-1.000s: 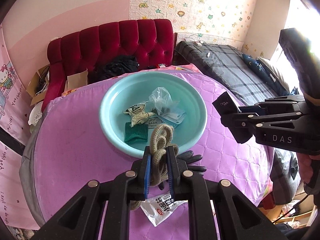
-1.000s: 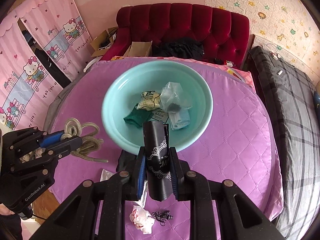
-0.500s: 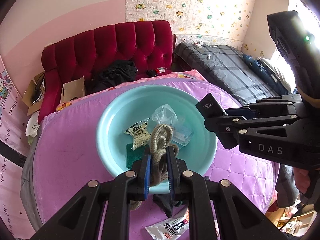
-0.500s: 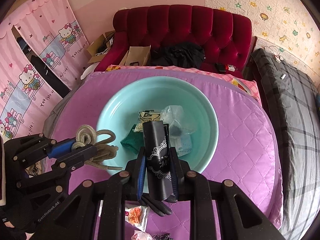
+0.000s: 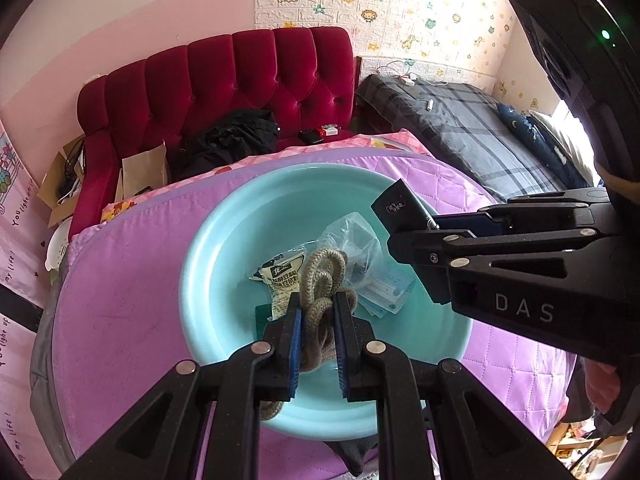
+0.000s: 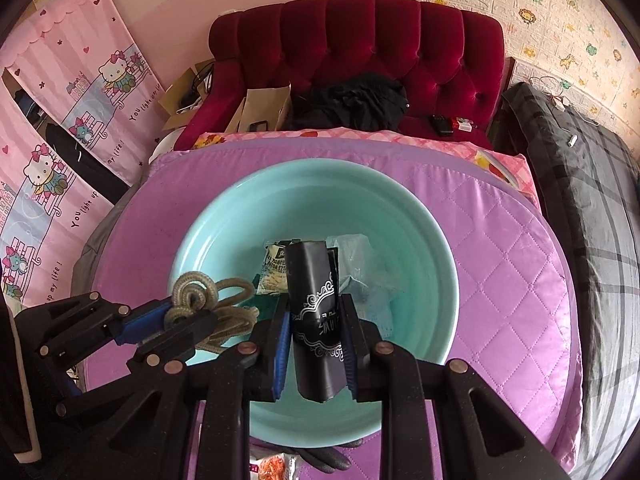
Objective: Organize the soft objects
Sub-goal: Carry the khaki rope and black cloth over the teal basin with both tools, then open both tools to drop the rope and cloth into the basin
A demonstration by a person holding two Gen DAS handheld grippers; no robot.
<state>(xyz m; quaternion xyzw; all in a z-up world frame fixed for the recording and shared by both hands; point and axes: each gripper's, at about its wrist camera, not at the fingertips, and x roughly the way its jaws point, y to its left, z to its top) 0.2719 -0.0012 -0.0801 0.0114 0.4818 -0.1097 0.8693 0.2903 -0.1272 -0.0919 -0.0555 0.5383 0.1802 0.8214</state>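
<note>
While both grippers hang over the basin [image 5: 224, 240], each is clenched on its own item. Left gripper [image 5: 318, 332]: jaws clamped on a coil of tan rope [image 5: 322, 280], loops rising above the fingertips, loose end hanging below the fingers. In the right wrist view the same gripper [image 6: 176, 320] sits at 9 o'clock of the basin [image 6: 420, 240], over its rim, with the rope [image 6: 208, 300] draped across it.

Right gripper [image 6: 314, 332]: jaws closed on a black pouch [image 6: 314, 292] with white ornamental print, held upright between the blue pads. In the left wrist view the right gripper [image 5: 416, 232] enters from 3 o'clock with the pouch [image 5: 398, 206] projecting over the basin interior.

Basin contents, near centre: a yellow-white sachet [image 5: 280, 280], a clear plastic bag [image 5: 352, 240], a light blue mask [image 5: 390, 292] at 4 o'clock of the bag, and a green pad [image 5: 262, 314], mostly hidden by the left fingers.

Basin stands on a purple quilted table [image 6: 512, 248]. A black glove [image 6: 324, 458] and a snack packet [image 6: 272, 466] lie on the table at the basin's 6 o'clock edge. A red sofa [image 6: 360, 40] stands at 12 o'clock, with black clothing [image 6: 352, 100] on its seat.
</note>
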